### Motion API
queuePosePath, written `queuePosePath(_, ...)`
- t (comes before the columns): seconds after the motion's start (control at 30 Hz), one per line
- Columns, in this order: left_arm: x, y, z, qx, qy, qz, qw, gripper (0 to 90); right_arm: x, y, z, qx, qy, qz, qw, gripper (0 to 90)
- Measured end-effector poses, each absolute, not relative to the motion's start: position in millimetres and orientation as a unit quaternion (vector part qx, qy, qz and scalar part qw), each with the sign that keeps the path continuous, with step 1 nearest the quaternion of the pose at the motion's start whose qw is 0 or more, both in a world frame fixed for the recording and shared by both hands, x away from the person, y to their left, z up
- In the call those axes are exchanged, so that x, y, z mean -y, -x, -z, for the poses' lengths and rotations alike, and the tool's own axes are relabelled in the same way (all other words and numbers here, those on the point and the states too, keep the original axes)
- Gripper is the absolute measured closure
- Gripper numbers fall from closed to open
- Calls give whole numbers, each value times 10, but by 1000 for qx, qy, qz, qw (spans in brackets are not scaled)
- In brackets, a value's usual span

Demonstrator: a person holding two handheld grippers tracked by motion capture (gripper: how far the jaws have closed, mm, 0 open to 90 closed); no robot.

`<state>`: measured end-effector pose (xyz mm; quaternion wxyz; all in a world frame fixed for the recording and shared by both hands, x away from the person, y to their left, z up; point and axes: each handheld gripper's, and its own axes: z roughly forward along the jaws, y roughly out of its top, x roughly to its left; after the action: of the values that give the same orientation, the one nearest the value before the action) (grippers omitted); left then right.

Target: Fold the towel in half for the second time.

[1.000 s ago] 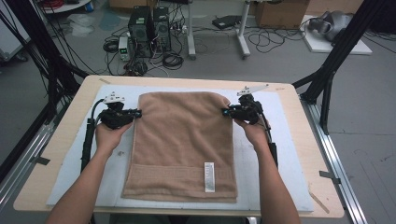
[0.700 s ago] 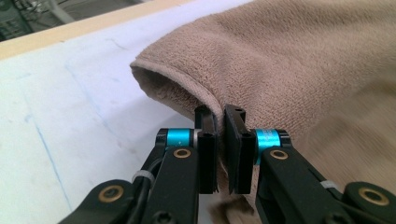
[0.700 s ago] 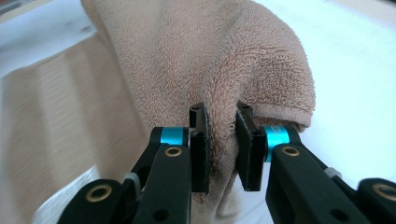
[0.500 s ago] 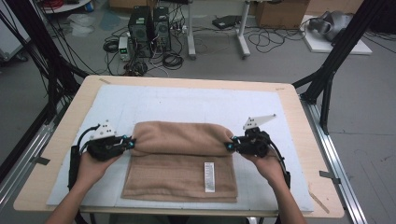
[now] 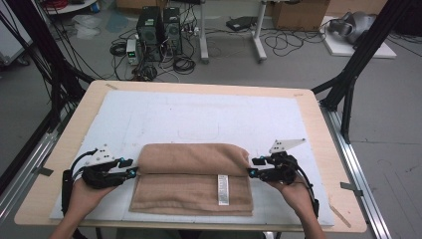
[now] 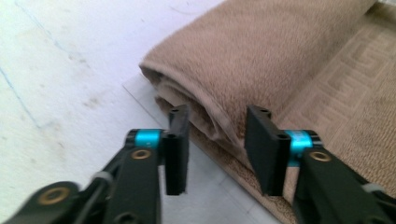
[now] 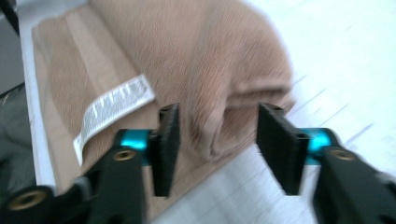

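folded tan towel (image 5: pixel 191 177) on table, left gripper (image 5: pixel 130 168) and right gripper (image 5: pixel 252 168) just opening (both free of it)

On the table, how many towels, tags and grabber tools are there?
Tan towel: 1
White tag on the towel: 1
Grabber tools: 2, left gripper and right gripper
Total: 4

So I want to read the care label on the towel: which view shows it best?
The right gripper view: the white label is large there, print lines visible though blurred. The high view shows it small on the towel. The left gripper view shows towel pile.
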<state>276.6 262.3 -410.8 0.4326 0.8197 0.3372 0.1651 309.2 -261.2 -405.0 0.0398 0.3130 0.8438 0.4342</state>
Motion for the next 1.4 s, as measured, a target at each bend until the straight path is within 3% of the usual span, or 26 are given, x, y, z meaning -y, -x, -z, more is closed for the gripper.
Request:
queuePosePath(0.33,-2561,-3154,3901,-350,-813,-180,428,507,2405,-3492,3848,-847,-310,-426,76,423)
queuePosePath(0.5,-2462,-3458,4106,-378,-812,-164,413,420,2276,-3652,3999,-859,-312,-403,50,414)
queuePosePath(0.6,-2400,-3584,4235,-393,-817,-126,401,410,2244,-3692,4094,-862,-311,-400,22,502)
queuePosePath(0.67,-2374,-3615,4291,-389,-824,-103,399,472,2246,-3706,4164,-863,-303,-404,-6,600)
queuePosePath(0.77,-2363,-3623,4306,-384,-825,-77,406,647,2264,-3705,4201,-863,-297,-408,-24,753)
queuePosePath(0.9,-2330,-3569,4241,-366,-838,-106,391,849,2273,-3686,4165,-864,-289,-413,-22,811)
queuePosePath(1.17,-2456,-3341,3975,-354,-812,-148,440,877,2316,-3528,3926,-862,-265,-433,4,814)
queuePosePath(1.4,-2565,-2737,3729,-294,-808,-169,481,876,2365,-3048,3650,-863,-204,-462,17,801)
